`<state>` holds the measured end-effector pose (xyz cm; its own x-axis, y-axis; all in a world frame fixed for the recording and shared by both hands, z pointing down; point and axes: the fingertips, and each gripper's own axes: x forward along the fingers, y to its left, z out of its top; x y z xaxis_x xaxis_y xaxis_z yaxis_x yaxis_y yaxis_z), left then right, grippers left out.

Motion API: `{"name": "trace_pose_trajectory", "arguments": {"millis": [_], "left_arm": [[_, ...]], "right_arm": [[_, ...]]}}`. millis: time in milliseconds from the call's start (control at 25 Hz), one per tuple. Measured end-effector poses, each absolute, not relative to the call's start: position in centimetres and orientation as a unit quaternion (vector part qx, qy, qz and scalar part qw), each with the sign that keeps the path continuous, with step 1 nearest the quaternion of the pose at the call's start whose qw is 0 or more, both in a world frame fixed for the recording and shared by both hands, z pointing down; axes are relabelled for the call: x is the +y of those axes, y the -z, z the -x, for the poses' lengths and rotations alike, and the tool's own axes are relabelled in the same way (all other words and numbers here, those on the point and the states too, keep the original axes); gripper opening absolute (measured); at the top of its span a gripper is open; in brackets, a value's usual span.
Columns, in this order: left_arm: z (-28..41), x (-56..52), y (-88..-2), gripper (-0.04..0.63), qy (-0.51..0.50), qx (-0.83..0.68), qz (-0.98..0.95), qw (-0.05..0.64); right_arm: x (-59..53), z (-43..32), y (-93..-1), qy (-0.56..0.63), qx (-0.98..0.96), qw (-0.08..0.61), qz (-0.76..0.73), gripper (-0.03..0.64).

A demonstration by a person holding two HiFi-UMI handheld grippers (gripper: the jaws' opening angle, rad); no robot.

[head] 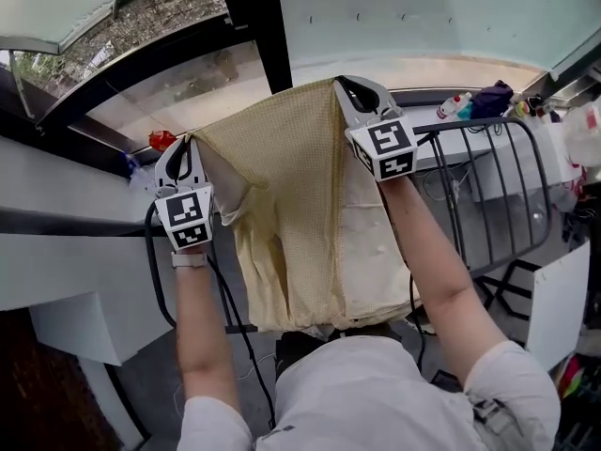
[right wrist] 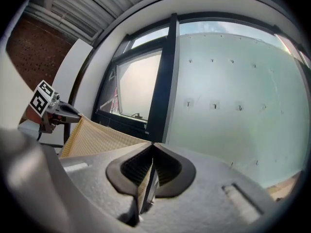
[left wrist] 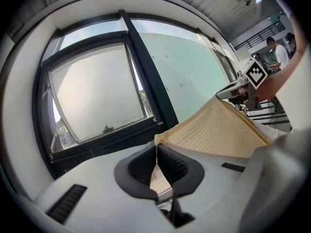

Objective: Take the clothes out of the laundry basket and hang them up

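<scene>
We hold the yellow garment (head: 282, 195) spread out by the window. Left tongs (head: 192, 144) and right tongs (head: 344, 85) are each clamped on a top corner. Step: hanging. Next, prob: drape it over the drying rack (head: 470, 126) at right, w/o bunching.

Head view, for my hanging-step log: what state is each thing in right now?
Garment: held up, spread between both grippers, lower part hanging loose.
Left gripper: shut on one top corner of the garment.
Right gripper: shut on the other top corner.
Rack: unfolded, visible bars bare, garment not yet on it.
</scene>
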<state>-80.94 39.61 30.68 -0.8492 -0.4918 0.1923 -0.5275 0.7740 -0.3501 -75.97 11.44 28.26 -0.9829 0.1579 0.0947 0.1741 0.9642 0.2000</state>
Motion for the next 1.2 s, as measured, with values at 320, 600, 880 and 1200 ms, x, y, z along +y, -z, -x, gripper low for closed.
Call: {"name": "trace_pose_trajectory", "arguments": {"millis": [320,600,880,1200], "left_arm": [[82.1,38.1,-38.3,0.009,-0.221,-0.921,-0.292,0.130],[81.9,38.1,-42.2,0.148,-0.209,-0.916,-0.290,0.181],[79.3,38.8,-42.6,0.187,-0.195,-0.915,-0.298,0.188],[74.7,40.3,-38.7,0.192,-0.160,-0.918,-0.325,0.159]], "right_arm": [[10.4,76.5,-36.1,0.087,-0.985,0.124,0.083,0.009],[10.3,75.9,-38.7,0.060,-0.983,0.153,0.086,0.059],[10.1,73.7,-37.8,0.034,-0.986,0.147,0.075,0.223],[11.0,67.8,-34.7,0.019,-0.991,0.117,0.060,0.236]]}}
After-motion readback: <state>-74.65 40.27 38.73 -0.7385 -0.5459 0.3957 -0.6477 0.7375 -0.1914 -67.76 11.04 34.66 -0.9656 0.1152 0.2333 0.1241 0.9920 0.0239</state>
